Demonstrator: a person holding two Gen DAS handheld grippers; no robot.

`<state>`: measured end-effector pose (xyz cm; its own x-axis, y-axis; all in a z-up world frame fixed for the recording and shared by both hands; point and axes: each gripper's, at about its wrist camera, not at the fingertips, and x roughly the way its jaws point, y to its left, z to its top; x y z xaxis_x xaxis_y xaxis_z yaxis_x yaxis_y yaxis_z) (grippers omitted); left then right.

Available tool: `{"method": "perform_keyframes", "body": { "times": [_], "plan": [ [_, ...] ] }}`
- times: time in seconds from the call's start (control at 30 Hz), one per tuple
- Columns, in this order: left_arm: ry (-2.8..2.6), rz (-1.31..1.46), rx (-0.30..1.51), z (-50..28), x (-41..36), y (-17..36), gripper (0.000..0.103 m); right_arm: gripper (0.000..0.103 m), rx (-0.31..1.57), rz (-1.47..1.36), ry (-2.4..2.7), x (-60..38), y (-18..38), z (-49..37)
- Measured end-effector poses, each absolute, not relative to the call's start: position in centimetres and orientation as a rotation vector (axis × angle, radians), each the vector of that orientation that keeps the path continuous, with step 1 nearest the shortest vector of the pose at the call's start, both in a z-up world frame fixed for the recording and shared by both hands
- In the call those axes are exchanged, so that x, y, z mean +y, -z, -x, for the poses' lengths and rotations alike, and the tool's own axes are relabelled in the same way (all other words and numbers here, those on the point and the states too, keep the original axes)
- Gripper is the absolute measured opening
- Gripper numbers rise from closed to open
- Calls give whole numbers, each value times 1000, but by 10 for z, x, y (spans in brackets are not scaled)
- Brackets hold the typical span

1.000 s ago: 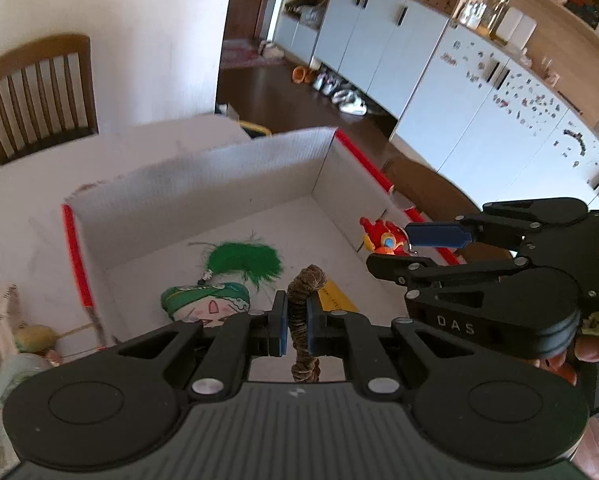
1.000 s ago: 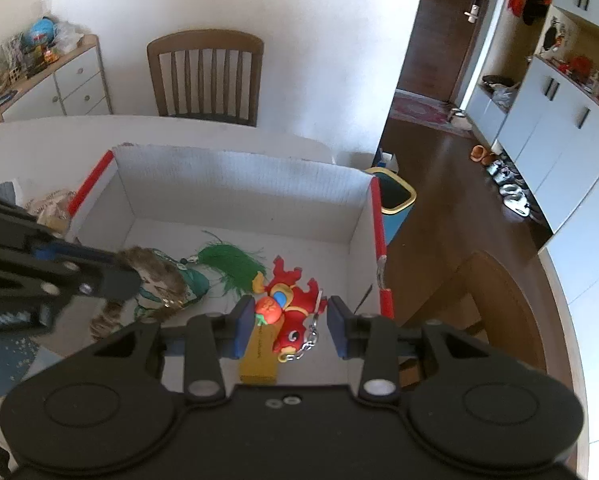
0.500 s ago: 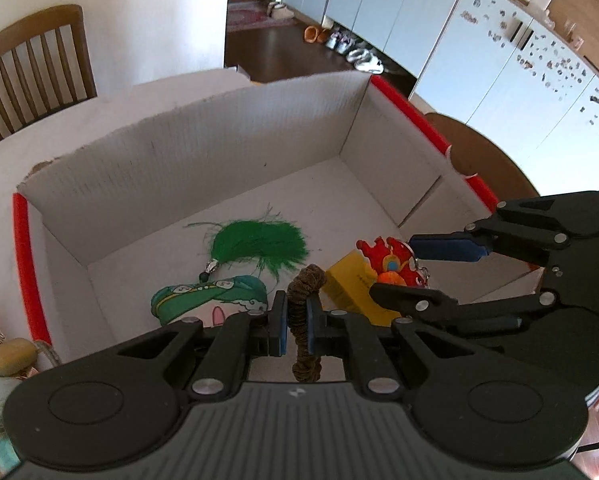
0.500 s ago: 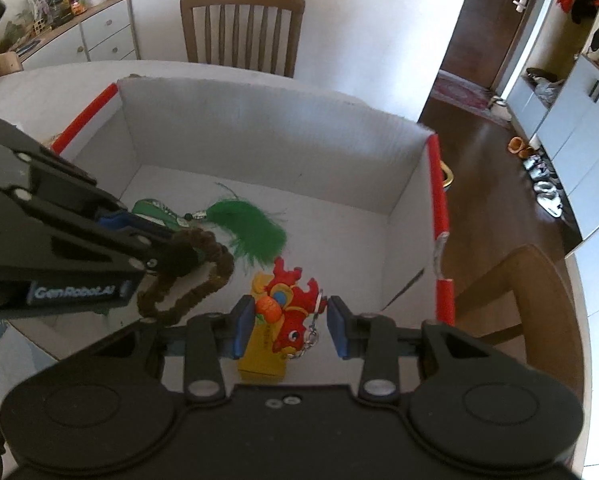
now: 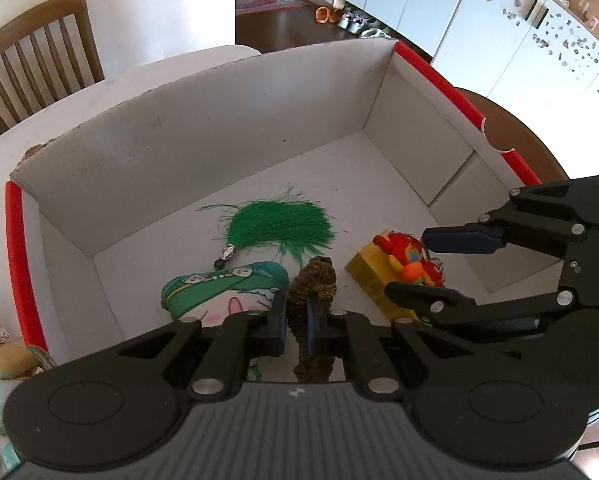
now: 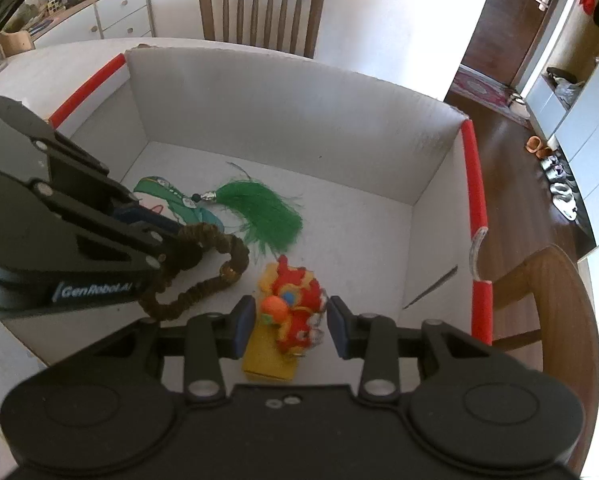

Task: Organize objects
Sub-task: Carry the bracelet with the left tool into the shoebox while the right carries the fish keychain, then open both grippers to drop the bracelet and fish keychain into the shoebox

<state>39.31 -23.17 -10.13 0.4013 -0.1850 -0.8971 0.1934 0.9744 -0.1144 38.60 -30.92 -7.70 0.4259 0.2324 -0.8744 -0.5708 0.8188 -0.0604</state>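
Note:
My left gripper [image 5: 296, 312] is shut on a brown fuzzy scrunchie [image 5: 313, 280], which hangs as a loop [image 6: 203, 272] over the floor of a white cardboard box [image 5: 219, 140] with red-taped edges. My right gripper [image 6: 290, 320] is shut on a red and orange plush charm [image 6: 295, 304] with a yellow block [image 6: 267, 360] under it, also low inside the box [image 6: 299, 100]. From the left wrist view the right gripper [image 5: 431, 264] reaches in from the right. A green tassel [image 5: 283, 224] and a green cartoon pouch [image 5: 219, 292] lie on the box floor.
The box stands on a white round table [image 5: 79, 100]. A wooden chair [image 6: 259, 8] stands behind it and another chair [image 6: 539, 300] to the right. Small packets and clutter [image 5: 7, 356] lie left of the box. A low cabinet [image 6: 99, 20] stands at the back left.
Both grippers have sunk lower into the box and tipped further down, each still carrying its object. The things lying on the box floor have not moved.

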Motion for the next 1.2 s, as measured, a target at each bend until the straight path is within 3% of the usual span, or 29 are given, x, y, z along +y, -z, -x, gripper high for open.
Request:
{"method": "perform_keyframes", "body": {
  "times": [0.6, 1.2],
  "plan": [
    [223, 9, 1113, -384, -222, 91, 13, 45, 983, 372, -497, -313, 66, -375],
    [248, 85, 955, -329, -200, 34, 13, 48, 899, 211, -488, -329, -5, -328]
  ]
}}
